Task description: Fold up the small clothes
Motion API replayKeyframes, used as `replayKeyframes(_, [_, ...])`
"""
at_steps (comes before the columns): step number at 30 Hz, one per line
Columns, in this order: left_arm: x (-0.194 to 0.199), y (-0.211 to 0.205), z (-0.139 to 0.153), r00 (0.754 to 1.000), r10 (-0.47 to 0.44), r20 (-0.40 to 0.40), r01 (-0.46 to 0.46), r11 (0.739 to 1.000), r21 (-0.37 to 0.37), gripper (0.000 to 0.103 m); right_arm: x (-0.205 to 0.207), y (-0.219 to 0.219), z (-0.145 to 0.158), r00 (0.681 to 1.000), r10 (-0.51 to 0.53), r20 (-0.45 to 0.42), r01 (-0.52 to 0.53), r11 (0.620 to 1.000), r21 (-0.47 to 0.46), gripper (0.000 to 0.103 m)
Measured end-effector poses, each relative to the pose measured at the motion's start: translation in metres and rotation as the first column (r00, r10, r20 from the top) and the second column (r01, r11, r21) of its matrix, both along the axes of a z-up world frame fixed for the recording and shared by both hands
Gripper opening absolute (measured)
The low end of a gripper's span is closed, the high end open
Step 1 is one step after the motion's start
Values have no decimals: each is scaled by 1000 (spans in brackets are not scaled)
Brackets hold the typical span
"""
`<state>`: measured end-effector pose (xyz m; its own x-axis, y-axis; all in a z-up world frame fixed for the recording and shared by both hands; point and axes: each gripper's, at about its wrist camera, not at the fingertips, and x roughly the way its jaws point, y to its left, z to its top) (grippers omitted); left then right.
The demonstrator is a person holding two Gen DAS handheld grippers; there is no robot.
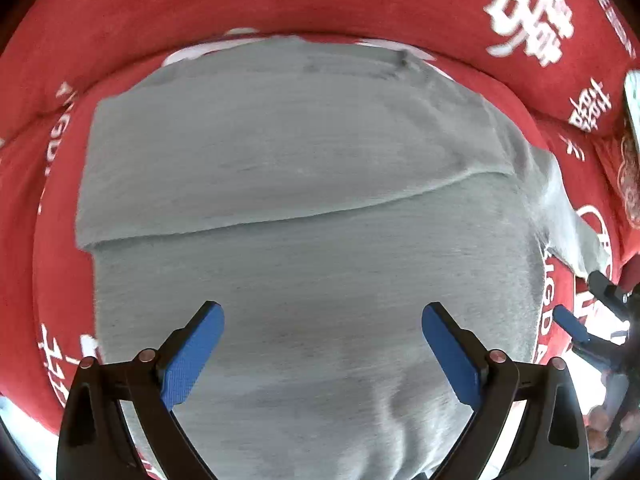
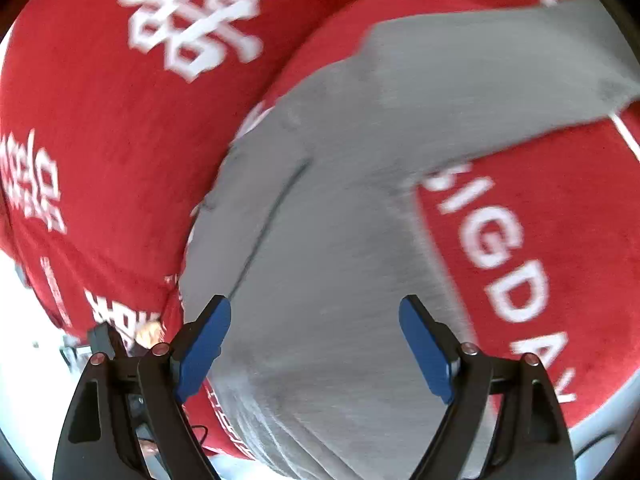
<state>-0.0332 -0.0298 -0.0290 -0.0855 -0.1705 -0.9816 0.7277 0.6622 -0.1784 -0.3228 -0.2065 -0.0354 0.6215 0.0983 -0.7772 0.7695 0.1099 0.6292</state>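
A small grey garment (image 1: pixel 304 184) lies spread on a red cover, with one side laid over in a fold whose edge crosses the cloth. My left gripper (image 1: pixel 323 330) hovers over the near part of it, pointing almost straight down, open, nothing between its blue pads. At the right edge of the left wrist view, the right gripper's (image 1: pixel 580 312) blue pad and black frame show beside a loose grey sleeve (image 1: pixel 576 232). In the right wrist view the grey garment (image 2: pixel 332 240) runs away from me with a sleeve (image 2: pixel 500 72) stretched right. My right gripper (image 2: pixel 315 322) stands open above the cloth, empty.
The red cover (image 1: pixel 280 4) carries white characters and letters (image 2: pixel 500 264) and rises into a padded roll at the back. A light floor or surface (image 2: pixel 36 320) shows past the cover's left edge in the right wrist view. Both views are motion-blurred.
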Motion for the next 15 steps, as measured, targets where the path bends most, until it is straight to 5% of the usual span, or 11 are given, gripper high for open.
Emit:
replayKeyframes(8, [-58, -71, -3, 992, -127, 2, 127, 992, 7, 100, -101, -54, -14, 966, -250, -72, 252, 967, 25, 88])
replayKeyframes(15, [-94, -116, -9, 982, -186, -28, 186, 982, -6, 100, -186, -95, -32, 874, -474, -103, 480, 876, 43, 88])
